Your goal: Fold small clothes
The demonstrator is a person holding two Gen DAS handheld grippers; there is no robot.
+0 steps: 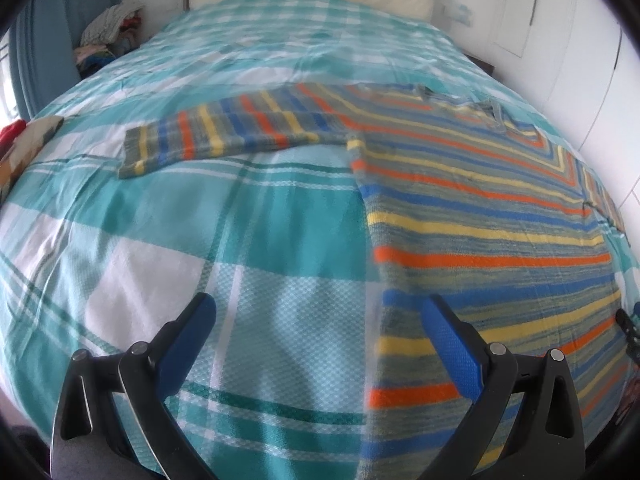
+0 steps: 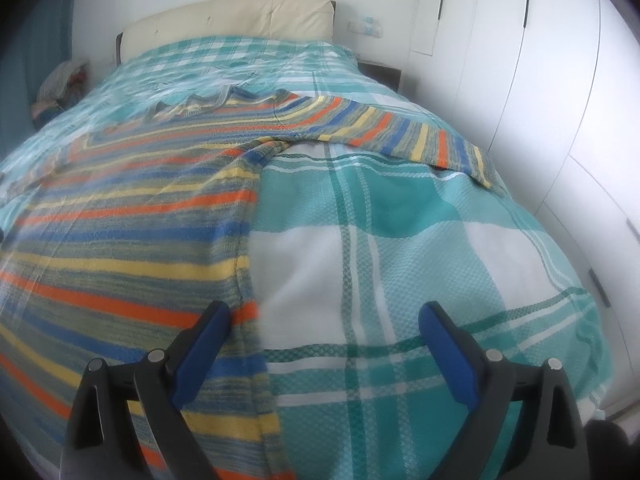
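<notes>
1. Both grippers are seen held low above the bed near its foot: the left gripper point(image 1: 320, 316) is spread wide with nothing between its blue pads, and the right gripper point(image 2: 324, 324) is likewise spread and empty.
2. A striped sweater point(image 1: 480, 208) is laid flat on the teal plaid bedspread point(image 1: 240, 220), its bands knitted in orange, yellow, blue and grey-green.
3. Seen from the left wrist, the sweater's left side edge is placed between the two fingers, with the right-hand pad point(image 1: 452, 348) over the knit and the other pad over bare bedspread.
4. Seen from the right wrist, the sweater's opposite side edge is found just beside the left-hand pad point(image 2: 204, 344), while the other pad is over plaid cloth.
5. One sleeve point(image 1: 216, 136) is stretched straight out from the sweater's body; the other sleeve point(image 2: 400, 132) is stretched out the opposite way, reaching the bedspread's edge.
6. Beyond the sweater's collar, a cream headboard point(image 2: 228, 24) is seen at the far end.
</notes>
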